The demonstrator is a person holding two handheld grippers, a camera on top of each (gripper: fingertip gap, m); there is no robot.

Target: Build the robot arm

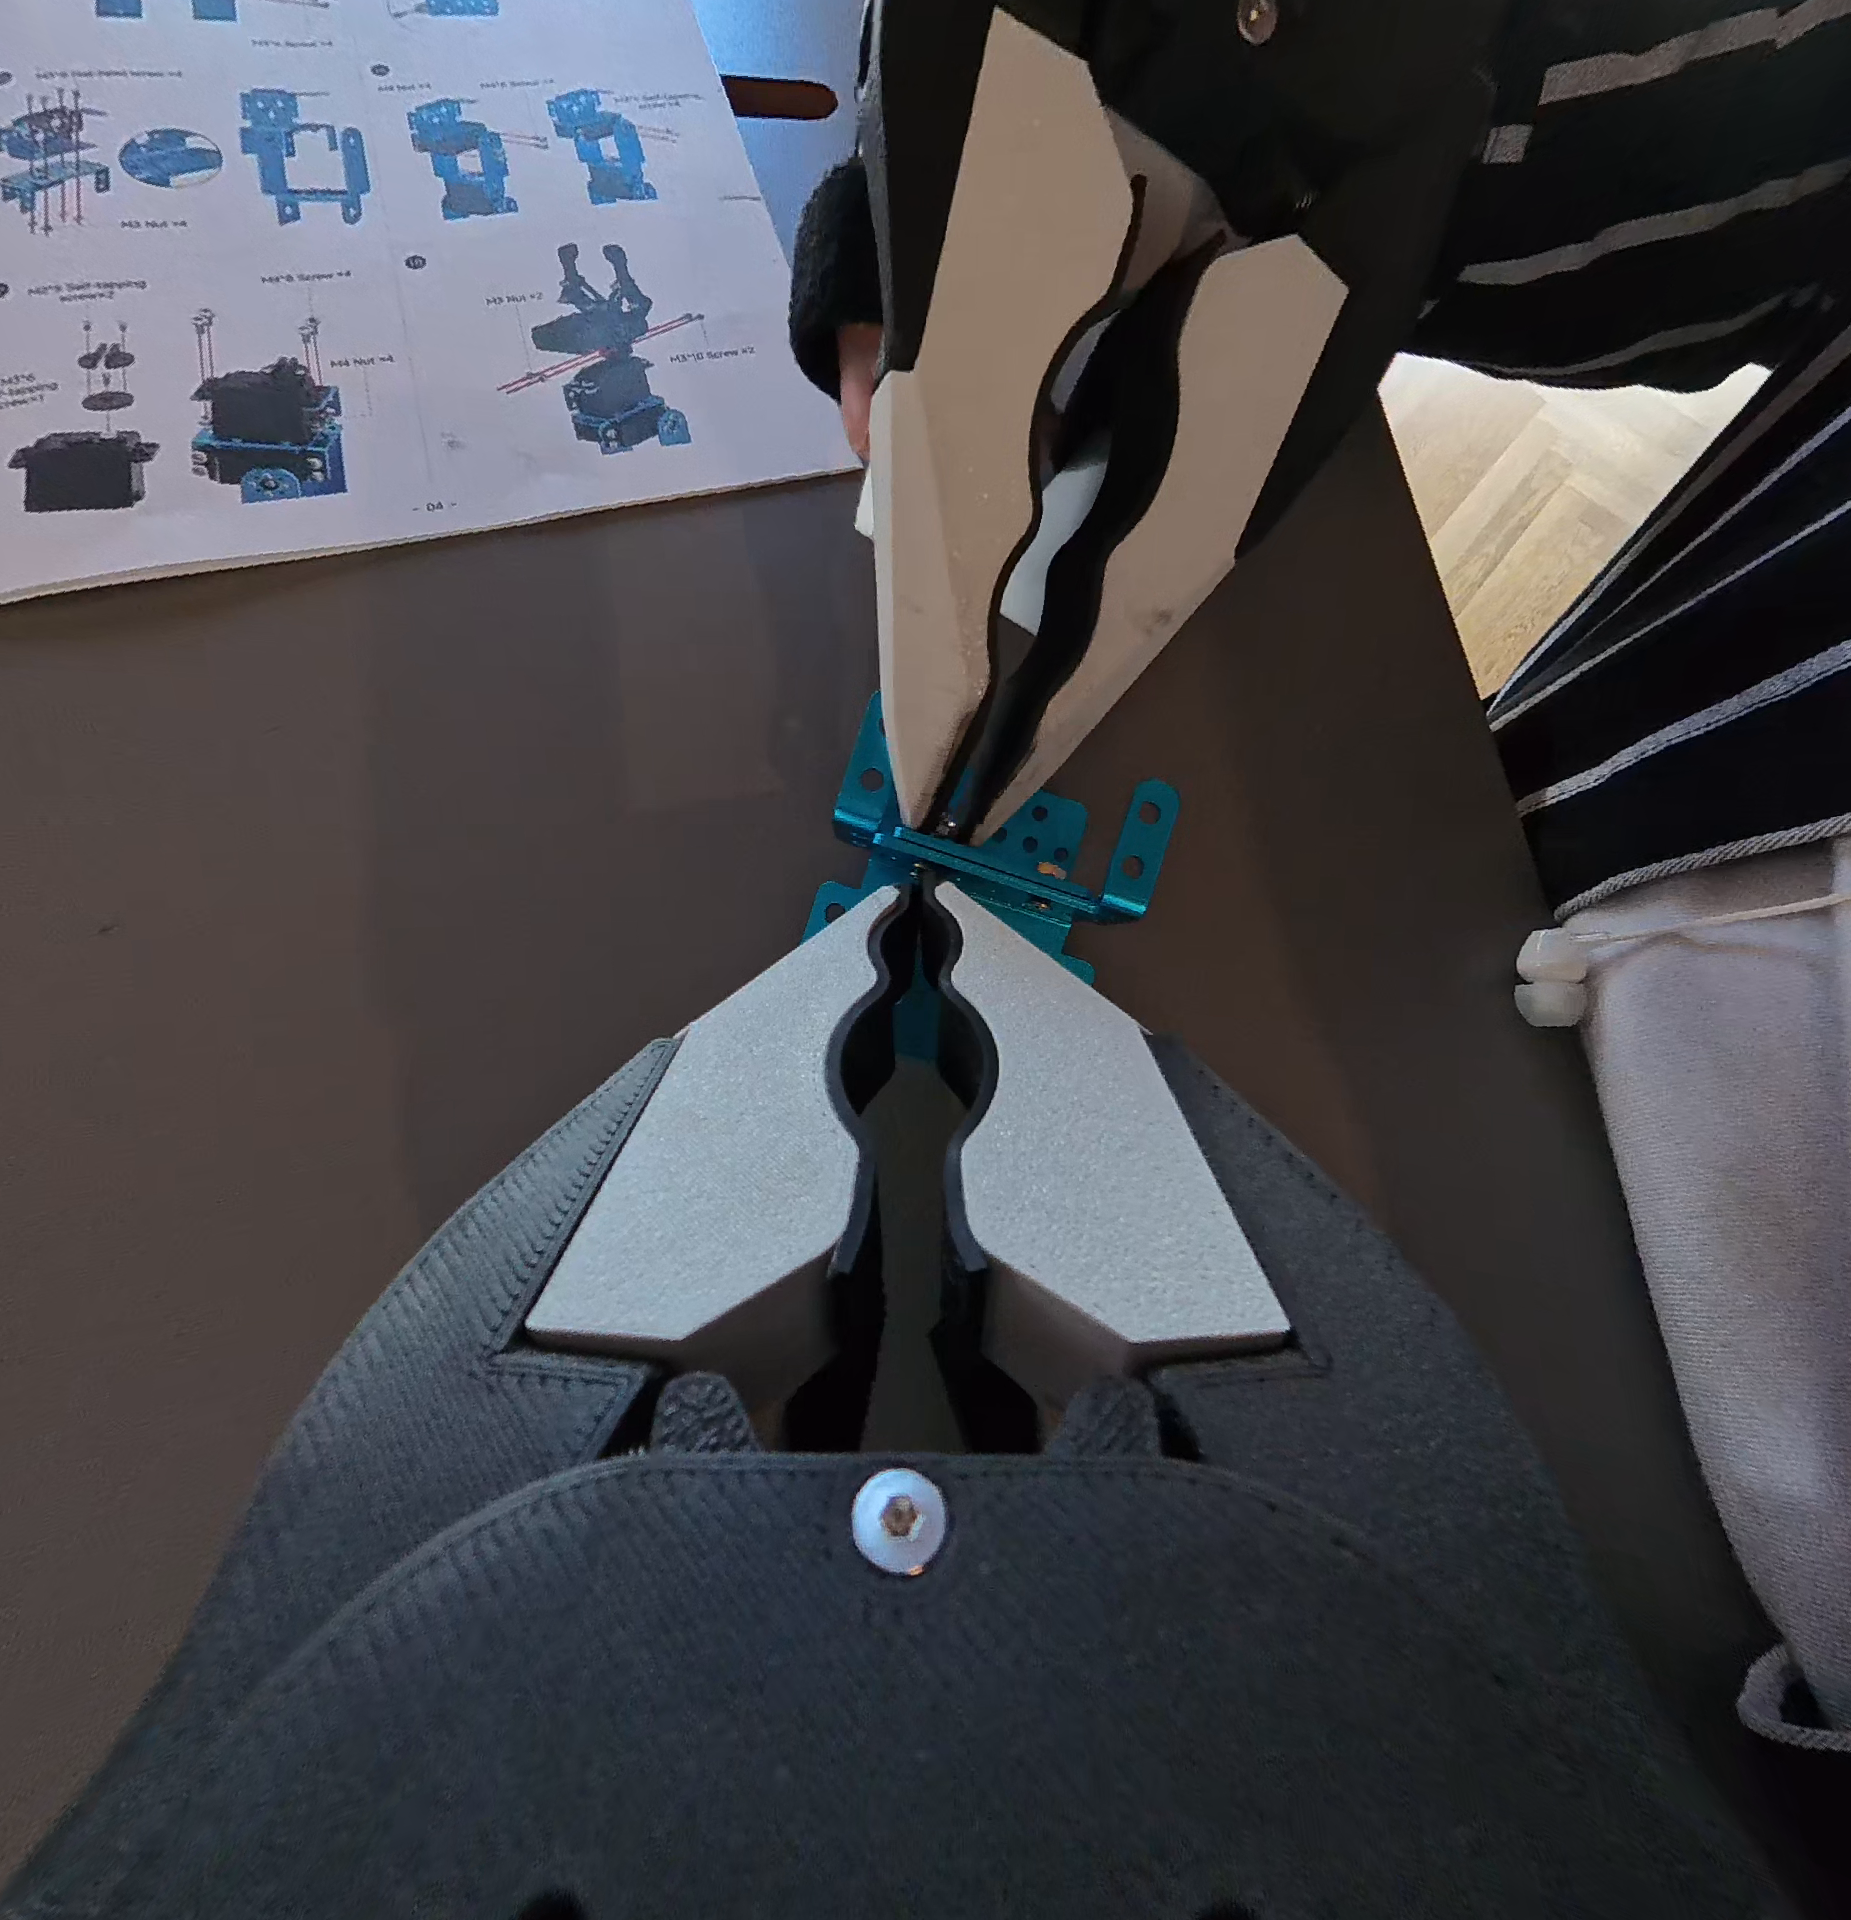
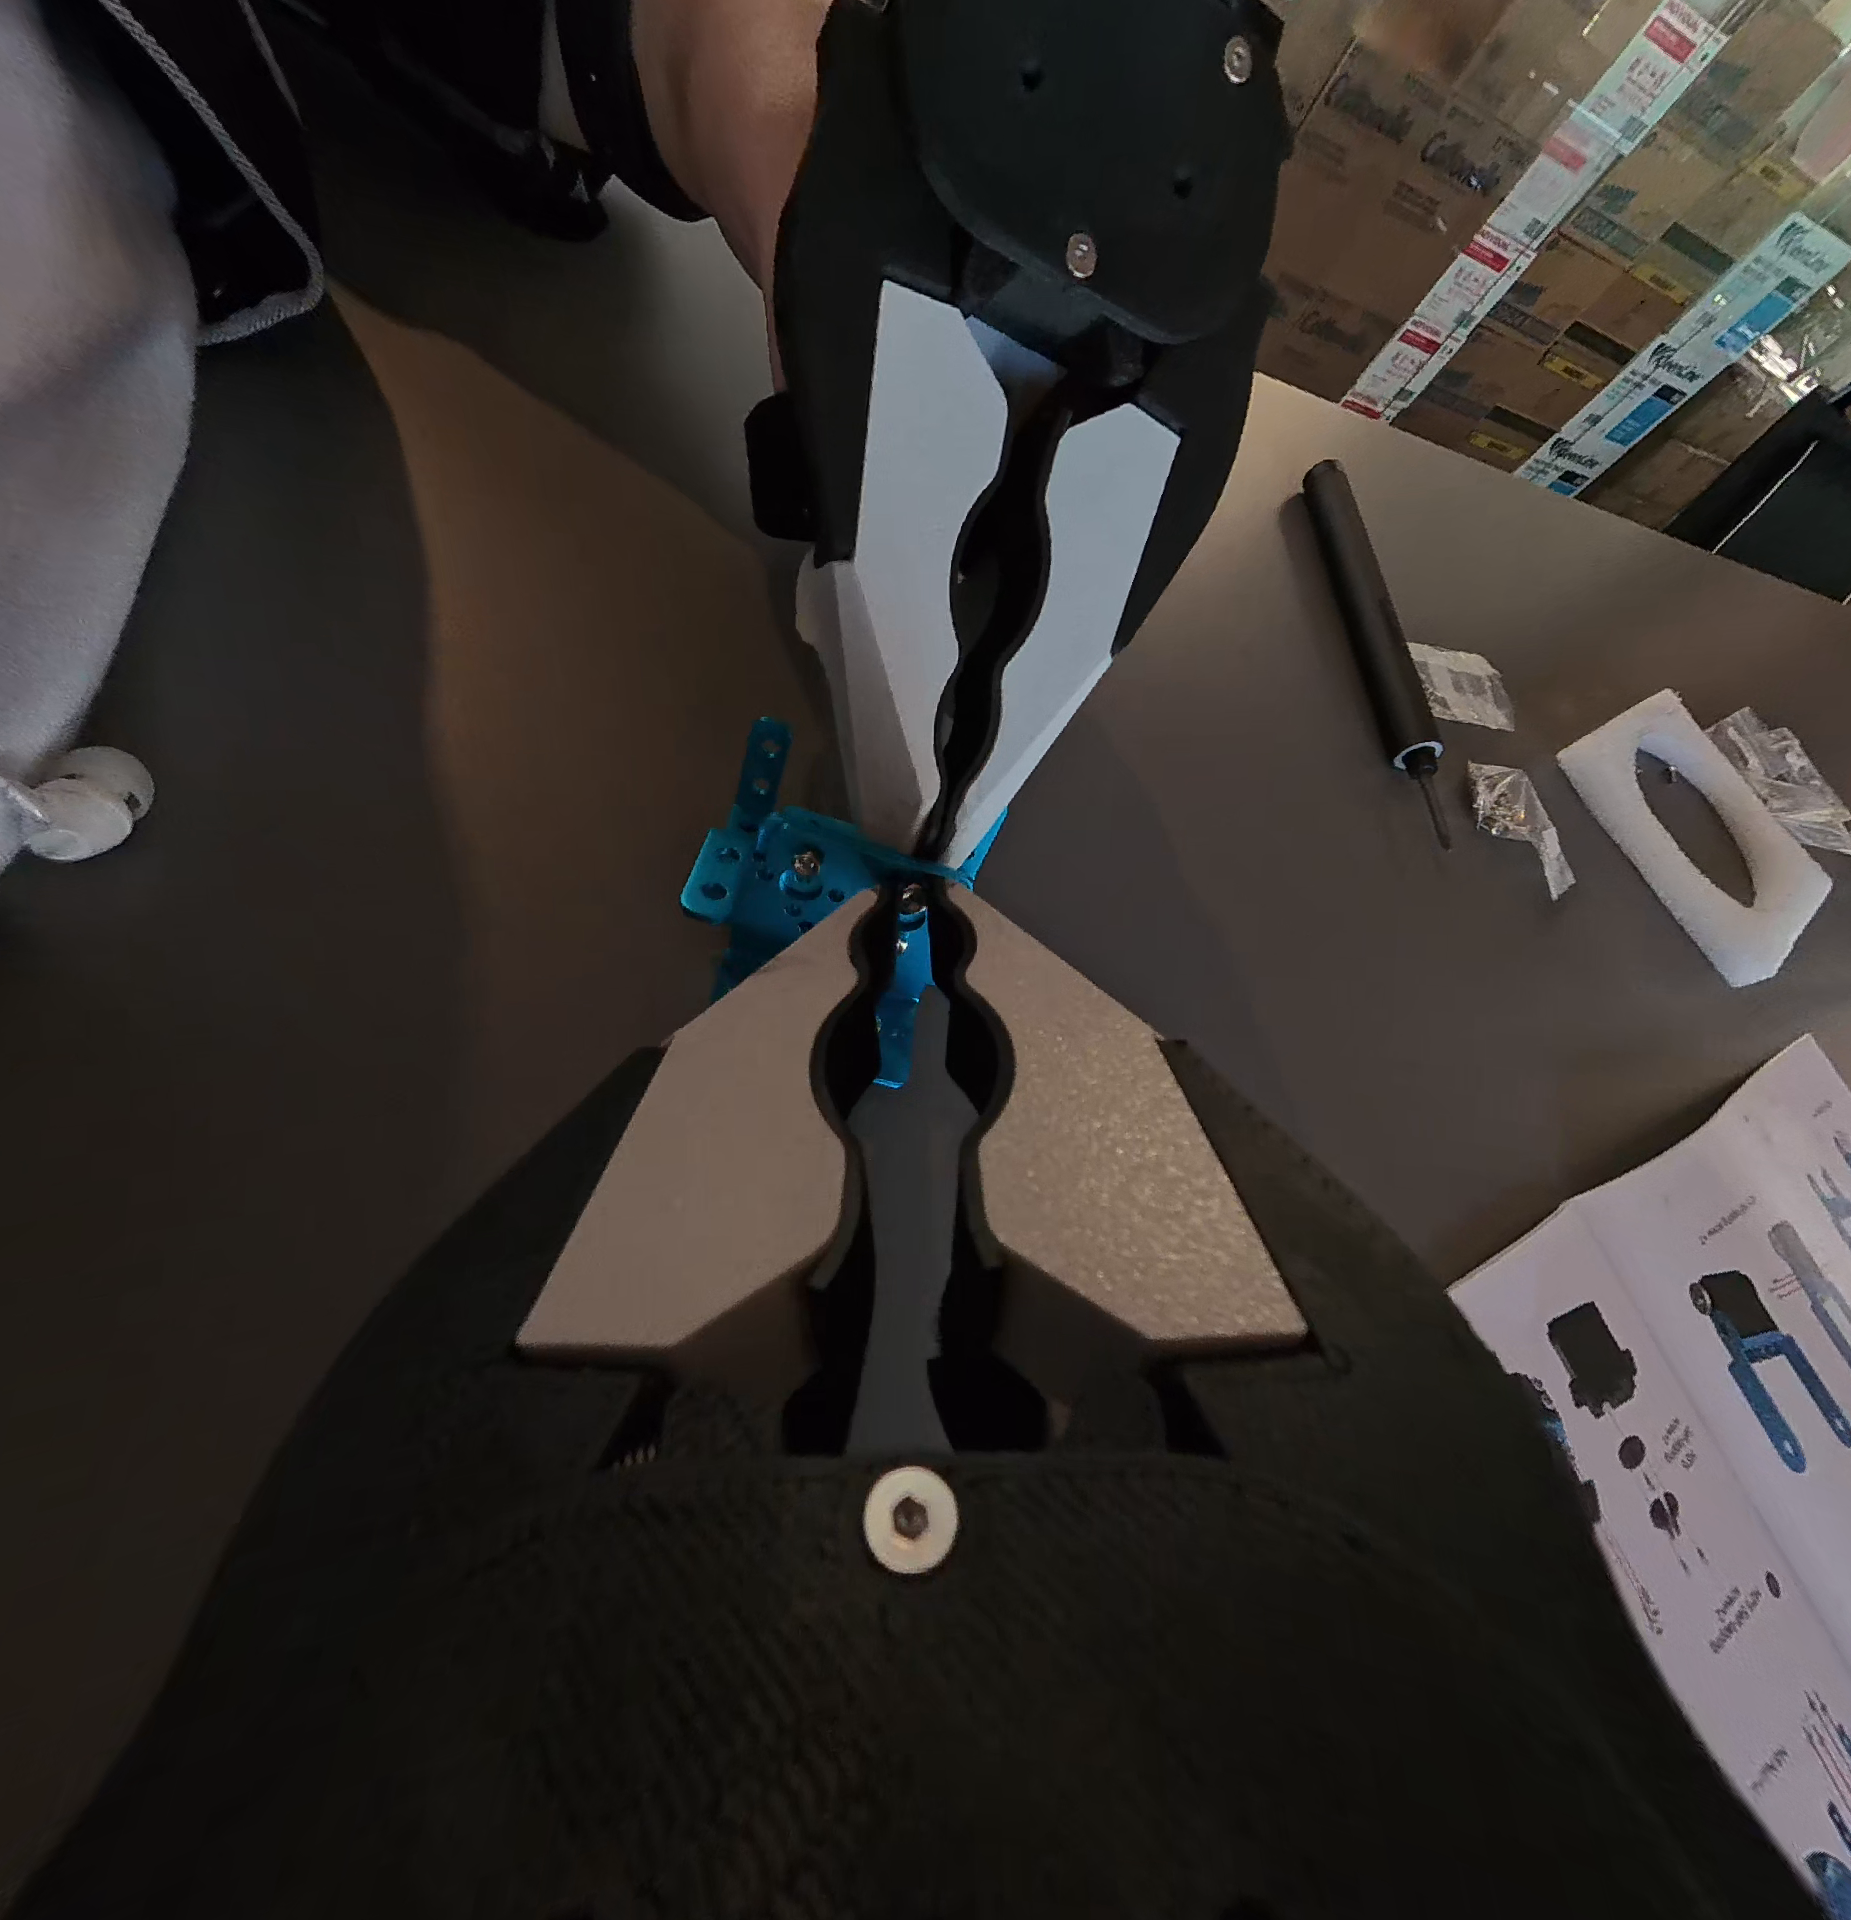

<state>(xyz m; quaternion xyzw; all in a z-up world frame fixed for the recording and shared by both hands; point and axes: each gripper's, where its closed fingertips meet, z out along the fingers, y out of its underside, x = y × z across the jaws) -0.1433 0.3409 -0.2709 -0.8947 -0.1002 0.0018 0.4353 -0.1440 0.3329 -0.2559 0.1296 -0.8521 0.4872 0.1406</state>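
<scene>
In the left wrist view, a dull brown worktop [image 1: 329, 935] is filling the frame, with pale herringbone flooring [image 1: 1544, 499] showing past its far edge. One printed instruction sheet [image 1: 360, 260] is lying at the upper left. The left gripper [image 1: 923, 891] is pinching a blue perforated metal bracket assembly [image 1: 1014, 862], its jaws closed on the near edge. The right gripper [image 1: 947, 821] is coming in from above, its jaws closing on a small screw at the assembly's top.

In the right wrist view, the same worktop [image 2: 381, 1143] is running back toward stacked cardboard boxes [image 2: 1523, 260]. The assembly [image 2: 786, 873] is sitting between the two grippers, right gripper [image 2: 905, 904] near, left gripper [image 2: 942, 842] beyond. To the right are lying one black screwdriver [image 2: 1368, 634], one white foam insert [image 2: 1700, 842], several clear bags of hardware [image 2: 1513, 821] and one open instruction booklet [image 2: 1731, 1403].
</scene>
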